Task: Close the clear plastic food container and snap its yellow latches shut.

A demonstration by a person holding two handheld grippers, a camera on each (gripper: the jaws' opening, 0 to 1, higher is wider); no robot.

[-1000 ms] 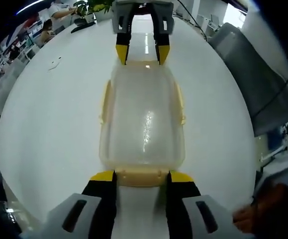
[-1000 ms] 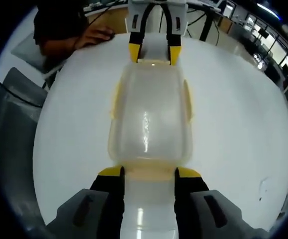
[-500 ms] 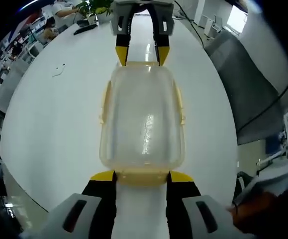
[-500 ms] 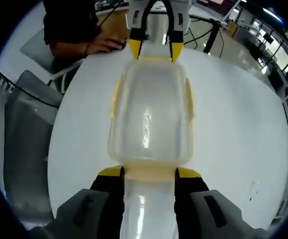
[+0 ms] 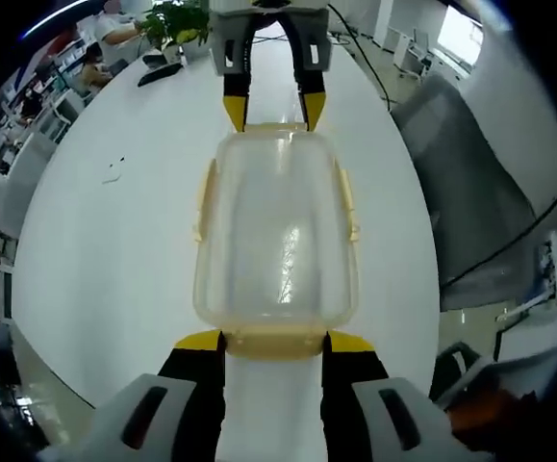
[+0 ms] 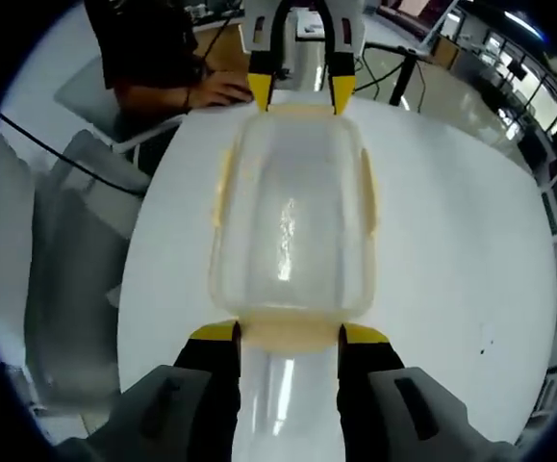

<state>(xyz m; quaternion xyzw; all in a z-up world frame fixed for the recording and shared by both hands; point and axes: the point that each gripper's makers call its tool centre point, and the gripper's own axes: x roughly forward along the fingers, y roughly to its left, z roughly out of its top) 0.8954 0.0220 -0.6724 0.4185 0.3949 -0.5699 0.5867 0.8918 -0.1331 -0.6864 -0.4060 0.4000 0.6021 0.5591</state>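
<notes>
Clear plastic container (image 5: pixel 276 231) lidded, left gripper (image 5: pixel 273 344) and right gripper (image 6: pixel 289 335) at opposite ends

Count: one clear container (image 5: pixel 276 231), lid on. Yellow latches: four seen, one per side. Two grippers, left gripper (image 5: pixel 272 348) and right gripper (image 6: pixel 289 339). One white table (image 5: pixel 105 241). One potted plant (image 5: pixel 177 17), far left.

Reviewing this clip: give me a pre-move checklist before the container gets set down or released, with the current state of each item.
1. Lid sits on the container: ok.
2. Side latches folded down: ok, they look flat.
3. End latch snapped: cannot tell.
4. Left tongs straddle the near end latch: ok.
5. Right tongs straddle the opposite end: ok.
6. Container resting on the white table: cannot tell.
</notes>
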